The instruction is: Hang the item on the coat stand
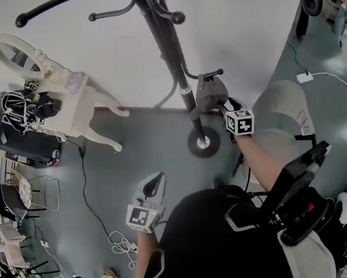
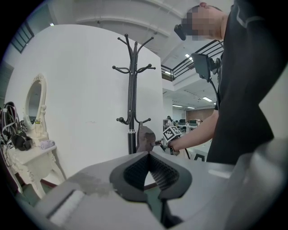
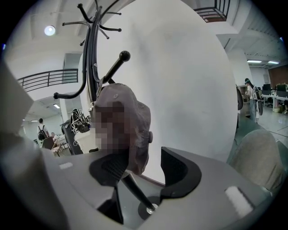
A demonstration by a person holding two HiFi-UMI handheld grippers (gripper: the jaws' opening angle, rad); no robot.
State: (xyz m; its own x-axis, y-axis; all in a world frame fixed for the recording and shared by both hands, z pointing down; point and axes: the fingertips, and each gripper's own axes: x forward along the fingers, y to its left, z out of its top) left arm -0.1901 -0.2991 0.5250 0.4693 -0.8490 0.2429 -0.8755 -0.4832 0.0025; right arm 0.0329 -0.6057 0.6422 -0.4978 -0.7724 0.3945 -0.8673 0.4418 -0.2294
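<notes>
Grey floor (image 1: 142,139), curved white wall (image 1: 241,21) behind black coat stand (image 1: 174,66).

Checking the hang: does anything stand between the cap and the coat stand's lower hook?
Nothing visible does. The cap already sits on the lower hook of the coat stand, with the right gripper open, jaws apart around its lower edge.

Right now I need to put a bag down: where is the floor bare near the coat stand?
Bare floor lies between the coat stand's base and the vanity table. The left side is crowded with wire chairs and cables; a padded chair stands right of the base.
</notes>
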